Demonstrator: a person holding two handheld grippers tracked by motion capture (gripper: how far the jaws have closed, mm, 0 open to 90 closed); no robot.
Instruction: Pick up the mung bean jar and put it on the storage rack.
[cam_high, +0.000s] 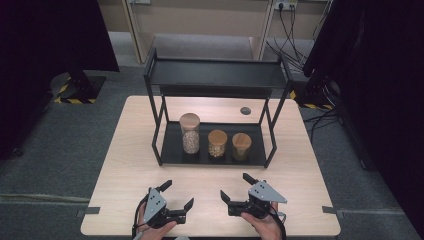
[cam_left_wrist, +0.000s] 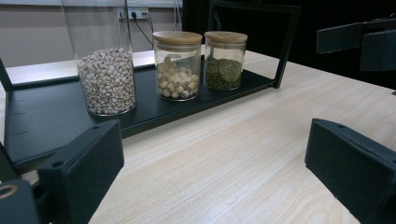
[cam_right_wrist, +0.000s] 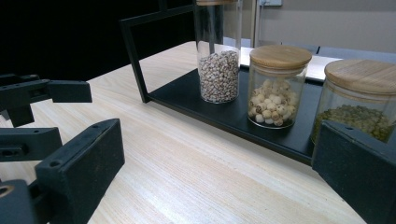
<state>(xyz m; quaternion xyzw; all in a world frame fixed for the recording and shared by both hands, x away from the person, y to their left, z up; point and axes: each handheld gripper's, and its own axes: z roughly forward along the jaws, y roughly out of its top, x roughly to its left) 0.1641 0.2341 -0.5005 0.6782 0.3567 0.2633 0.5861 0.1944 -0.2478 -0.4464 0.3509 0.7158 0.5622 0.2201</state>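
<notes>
Spanning most of the high view, the pale wooden table (cam_high: 125, 165) carries a black two-tier metal rack (cam_high: 215, 75) at its middle. Three glass jars with wooden lids stand in a row on the rack's lower shelf (cam_high: 172, 150), apart from one another. The tall jar (cam_high: 190, 133) at the left holds small pale grains. The middle jar (cam_high: 217, 144), shorter, holds larger round cream-coloured seeds. The right jar (cam_high: 241, 146), about the same height, holds dark green beans.

Near the table's front edge, well apart from the rack and jars, a person's hands hold the two tools just above or on the wood. The left claw (cam_high: 177, 194) has its jaws spread wide with nothing between them. The right claw (cam_high: 237, 186) is likewise wide open and empty. Both point roughly toward each other and the jars, with bare table between them.
</notes>
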